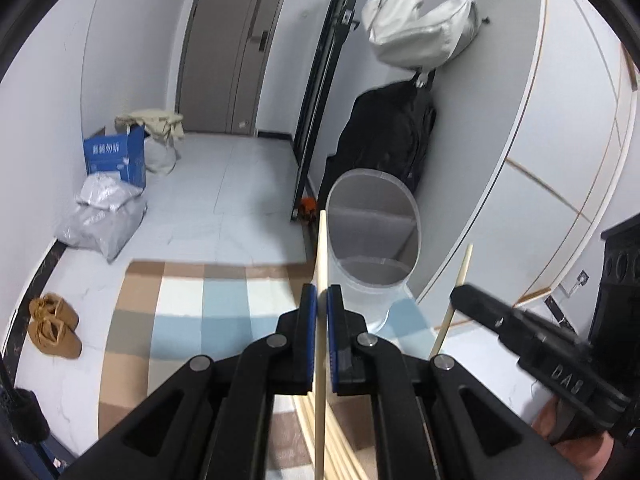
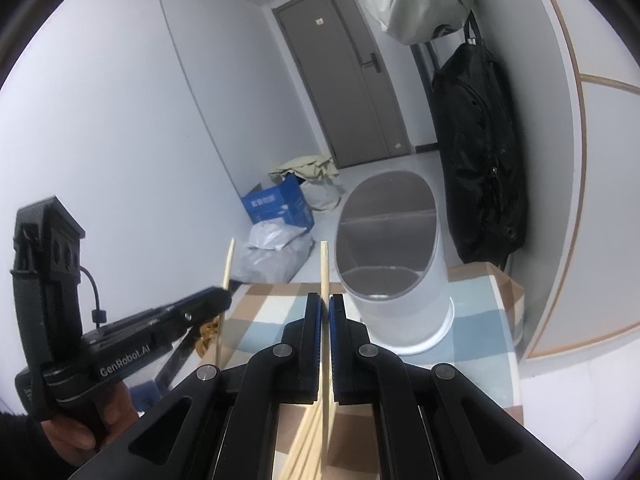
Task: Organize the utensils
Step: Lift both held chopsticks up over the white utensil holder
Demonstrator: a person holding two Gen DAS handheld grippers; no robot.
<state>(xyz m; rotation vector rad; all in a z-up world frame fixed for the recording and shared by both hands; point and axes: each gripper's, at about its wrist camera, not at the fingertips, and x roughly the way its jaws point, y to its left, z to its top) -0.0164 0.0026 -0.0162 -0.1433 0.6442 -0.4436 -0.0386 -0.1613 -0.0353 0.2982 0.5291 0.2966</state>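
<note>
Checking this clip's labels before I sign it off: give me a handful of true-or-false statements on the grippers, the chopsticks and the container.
1. The left gripper is shut on a chopstick. True.
2. The right gripper is open and holds nothing. False: it is shut on a chopstick too.
3. The white container stands on a checked cloth. True.
4. The container already has chopsticks standing in it. False: none show inside it.
5. More chopsticks lie on the cloth below the grippers. True.
</note>
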